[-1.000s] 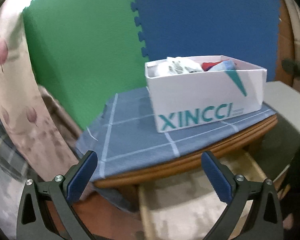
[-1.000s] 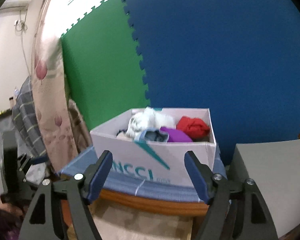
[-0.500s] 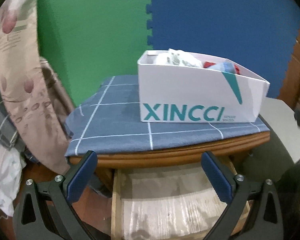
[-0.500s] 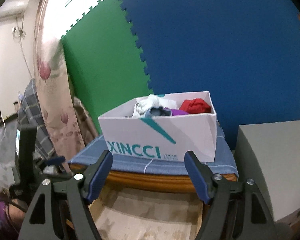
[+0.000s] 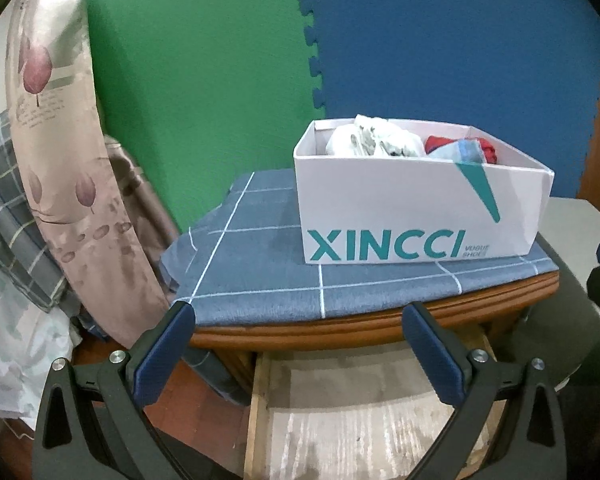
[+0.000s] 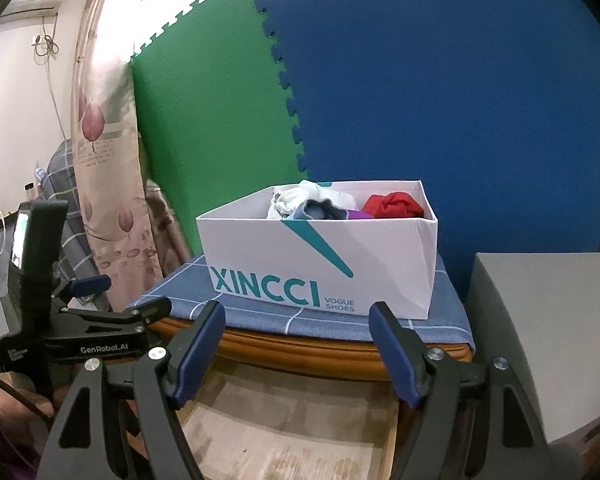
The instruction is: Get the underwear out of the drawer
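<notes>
Closest in, both tools hang over the pulled-out drawer (image 5: 360,412), whose pale, worn bottom shows bare beneath them. The left gripper (image 5: 300,344) has its jaws spread wide with nothing between them; the right gripper (image 6: 298,344) is likewise released and empty. Both tilt downward toward the front of the small wooden table (image 5: 340,330) — a waiting pose, I'd say, with the jaws parted in readiness for soft cloth.

On the table top lies a blue checked cloth (image 5: 260,264), draping over the left edge. Toward the right rear of that cloth sits the white shoebox (image 6: 320,264), lidless, with the XINCCI lettering on its long front wall. Its long axis runs across the table, left to right as the left camera sees it; from the right camera one corner is turned slightly nearer.

The underwear (image 6: 312,204) is in that box, not in the wooden drawer as far as I can see — a crumpled white and grey bundle toward the left end, a red piece (image 6: 394,205) toward the right end, a bit of purple between. They're bunched up, so no piece has a clear long axis or heading; they simply mound above the rim.

Behind stand green and blue foam mats (image 6: 420,100), with a flowered curtain (image 5: 56,140) off to the left.
</notes>
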The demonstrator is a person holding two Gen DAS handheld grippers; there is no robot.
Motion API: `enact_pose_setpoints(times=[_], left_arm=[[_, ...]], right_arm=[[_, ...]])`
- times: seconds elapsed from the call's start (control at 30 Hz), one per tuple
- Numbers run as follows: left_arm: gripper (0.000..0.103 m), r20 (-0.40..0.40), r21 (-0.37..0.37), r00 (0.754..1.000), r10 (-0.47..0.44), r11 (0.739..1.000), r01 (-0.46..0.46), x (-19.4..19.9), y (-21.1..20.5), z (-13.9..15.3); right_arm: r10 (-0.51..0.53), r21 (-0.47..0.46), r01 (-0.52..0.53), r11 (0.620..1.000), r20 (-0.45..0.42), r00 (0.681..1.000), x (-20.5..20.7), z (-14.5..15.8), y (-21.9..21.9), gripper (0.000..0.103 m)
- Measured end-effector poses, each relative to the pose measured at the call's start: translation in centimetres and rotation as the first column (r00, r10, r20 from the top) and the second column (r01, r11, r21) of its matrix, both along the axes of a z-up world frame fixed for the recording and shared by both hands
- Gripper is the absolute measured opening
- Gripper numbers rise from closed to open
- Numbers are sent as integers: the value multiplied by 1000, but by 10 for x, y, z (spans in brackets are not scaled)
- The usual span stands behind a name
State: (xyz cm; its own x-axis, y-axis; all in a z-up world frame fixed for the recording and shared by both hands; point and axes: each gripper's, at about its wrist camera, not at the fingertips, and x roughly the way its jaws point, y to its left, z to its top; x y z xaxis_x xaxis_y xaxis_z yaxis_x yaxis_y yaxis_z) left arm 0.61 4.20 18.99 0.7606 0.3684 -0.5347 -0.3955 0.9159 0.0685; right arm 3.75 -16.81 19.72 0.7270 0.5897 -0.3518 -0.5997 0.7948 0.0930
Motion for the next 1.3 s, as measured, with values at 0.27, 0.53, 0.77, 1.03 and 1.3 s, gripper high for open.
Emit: enact_pose_setpoints(times=[0.27, 0.53, 0.77, 1.03, 1.3], left_arm=[[103, -1, 0, 999, 55, 999, -55, -3, 4, 14], [103, 4, -18, 999, 53, 998, -53, -7, 10, 21], [103, 57, 34, 997, 55, 998, -57, -15, 3, 38], [103, 106, 79, 994, 30, 996, -39, -23, -9, 58], [103, 92, -15, 995, -40, 999, 42, -23, -14, 53]], right_arm=[[11, 11, -11, 1000, 9, 1000, -5, 6, 1, 76], [17, 1, -17, 1000, 10, 1000, -5, 5, 3, 76], [22, -1, -22, 1000, 4, 1000, -4, 3, 2, 76], [32, 23, -31, 999, -13, 999, -4, 9, 3, 76], [29, 38, -28, 999, -37, 999, -3, 10, 3, 76]])
